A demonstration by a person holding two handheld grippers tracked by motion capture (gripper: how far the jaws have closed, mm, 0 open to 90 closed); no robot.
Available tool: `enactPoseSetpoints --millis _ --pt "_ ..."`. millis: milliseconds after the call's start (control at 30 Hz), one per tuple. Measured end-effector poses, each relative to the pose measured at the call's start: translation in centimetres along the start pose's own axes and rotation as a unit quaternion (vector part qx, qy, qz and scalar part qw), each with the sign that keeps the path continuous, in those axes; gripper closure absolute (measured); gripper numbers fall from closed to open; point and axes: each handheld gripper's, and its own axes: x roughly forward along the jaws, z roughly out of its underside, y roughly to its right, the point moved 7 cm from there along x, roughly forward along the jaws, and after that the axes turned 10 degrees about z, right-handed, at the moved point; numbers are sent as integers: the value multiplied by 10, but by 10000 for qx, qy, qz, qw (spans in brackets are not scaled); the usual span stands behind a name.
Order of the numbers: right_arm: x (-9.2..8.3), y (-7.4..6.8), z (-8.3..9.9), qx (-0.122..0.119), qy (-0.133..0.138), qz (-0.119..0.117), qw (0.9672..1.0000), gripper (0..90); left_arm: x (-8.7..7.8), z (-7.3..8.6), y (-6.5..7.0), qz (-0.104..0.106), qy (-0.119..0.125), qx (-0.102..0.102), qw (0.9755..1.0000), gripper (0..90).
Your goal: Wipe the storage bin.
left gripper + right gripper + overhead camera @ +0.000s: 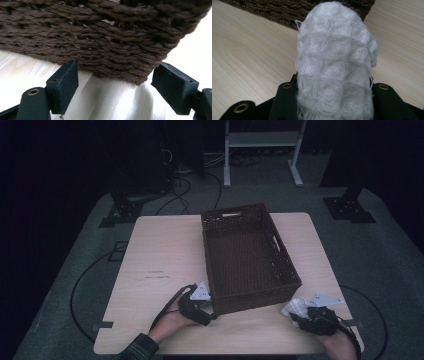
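Basket (247, 255): brown woven, sits on the table (160, 270), its near corner between the left jaws.
Left gripper (115, 85): jaws spread, pads clear of the weave.
Right gripper (300, 312): clamped on a white knitted cloth (334, 65), just beside the basket's near right corner.

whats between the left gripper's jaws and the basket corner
Bare table: in the left gripper view the open left gripper faces the brown basket corner.
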Motion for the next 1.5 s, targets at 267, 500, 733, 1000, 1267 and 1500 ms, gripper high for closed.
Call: enactPoseSetpoints --millis 267,500,733,1000,1267,1500 --pt "0 2 -1 108 -2 -73 9999 568 5 4 -2 -36 23 -84 10000 191" --pt "-8 4 -7 280 162 -140 9994 567 5 6 -3 -5 238 -103 9997 191" --pt "-23 7 -20 355 392 -97 9986 568 5 6 -3 -4 236 -104 9997 191" --pt "-35 10 -39 305 590 -39 9978 568 5 7 -3 -1 227 -98 9997 191" --pt "-31 12 -47 270 591 -53 9979 569 5 6 -2 -7 261 -128 9996 192" --pt "-26 14 -46 291 618 -79 9976 569 6 6 -2 -11 277 -138 9995 193"
